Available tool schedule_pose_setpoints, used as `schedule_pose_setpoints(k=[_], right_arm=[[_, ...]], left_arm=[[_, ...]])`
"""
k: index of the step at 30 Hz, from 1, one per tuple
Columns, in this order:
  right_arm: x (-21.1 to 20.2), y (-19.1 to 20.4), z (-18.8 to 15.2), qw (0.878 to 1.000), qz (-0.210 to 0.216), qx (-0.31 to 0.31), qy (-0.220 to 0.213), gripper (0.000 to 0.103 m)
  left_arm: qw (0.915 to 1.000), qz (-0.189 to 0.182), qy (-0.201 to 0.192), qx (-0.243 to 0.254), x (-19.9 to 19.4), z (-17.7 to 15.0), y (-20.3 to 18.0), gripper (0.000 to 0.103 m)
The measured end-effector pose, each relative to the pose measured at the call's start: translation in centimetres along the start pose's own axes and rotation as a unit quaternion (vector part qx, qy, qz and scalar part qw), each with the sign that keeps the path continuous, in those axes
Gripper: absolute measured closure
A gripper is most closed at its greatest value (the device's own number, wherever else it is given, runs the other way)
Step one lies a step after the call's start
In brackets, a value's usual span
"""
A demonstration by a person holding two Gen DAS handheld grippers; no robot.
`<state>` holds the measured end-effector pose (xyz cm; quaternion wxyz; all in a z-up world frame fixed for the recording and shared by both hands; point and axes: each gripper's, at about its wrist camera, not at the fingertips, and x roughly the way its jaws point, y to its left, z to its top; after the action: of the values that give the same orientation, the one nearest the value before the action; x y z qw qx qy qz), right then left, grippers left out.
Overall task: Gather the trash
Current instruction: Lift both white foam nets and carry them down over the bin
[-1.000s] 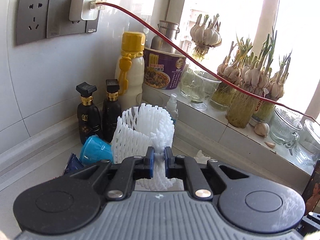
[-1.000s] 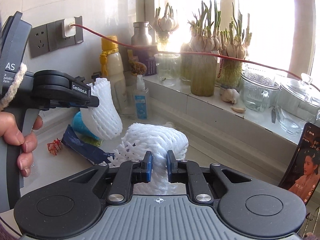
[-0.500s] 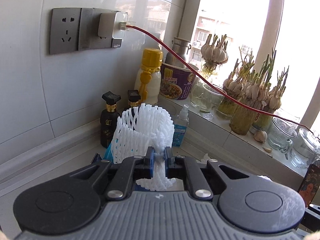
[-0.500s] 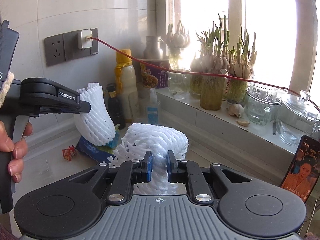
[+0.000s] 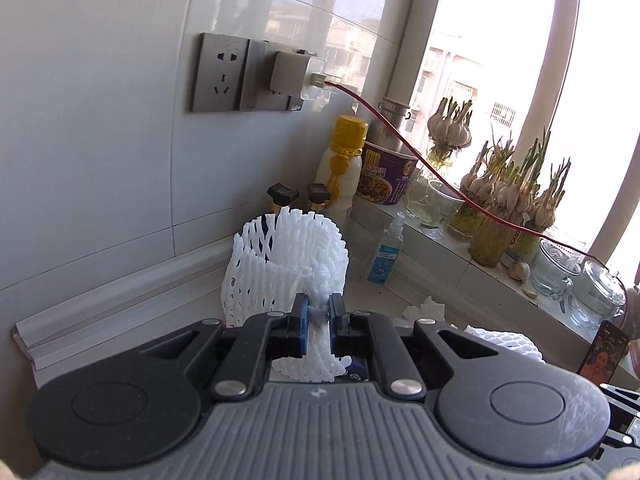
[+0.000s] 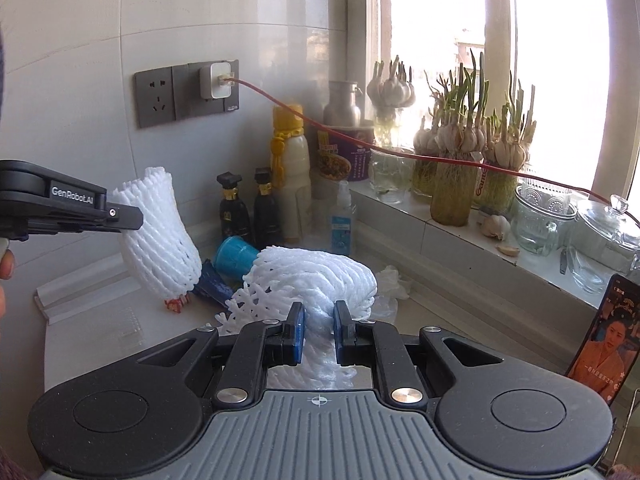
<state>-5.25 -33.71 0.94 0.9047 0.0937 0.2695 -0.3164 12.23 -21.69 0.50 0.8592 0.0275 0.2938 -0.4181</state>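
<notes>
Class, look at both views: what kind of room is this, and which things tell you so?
Most likely a home kitchen: a tiled wall, sauce bottles on the counter, and sprouting garlic in jars along the windowsill.

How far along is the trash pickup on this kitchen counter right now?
No bin shows, so nothing counts as done. In hand: the left gripper is shut on one white foam fruit net, the right gripper on another white foam net. Left on the counter: a blue plastic cup, a dark blue wrapper, a small red scrap and crumpled white tissue.
</notes>
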Motion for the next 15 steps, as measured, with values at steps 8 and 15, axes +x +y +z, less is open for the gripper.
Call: schedule_pose_setpoints(k=[8,15], right_arm=[[-1.9,1.0,-0.4,1.000,0.008,-0.006,0.004,0.089],[-3.2,1.9,-1.5,0.999,0.028,-0.011,0.022,0.089]], left_arm=[[0.9998,-0.008,0.006,-0.019,-3.6,-1.8,2.3,0.094],[0.9990,-0.009,0.022,-0.039,-6.1,-4.0,4.3,0.094]])
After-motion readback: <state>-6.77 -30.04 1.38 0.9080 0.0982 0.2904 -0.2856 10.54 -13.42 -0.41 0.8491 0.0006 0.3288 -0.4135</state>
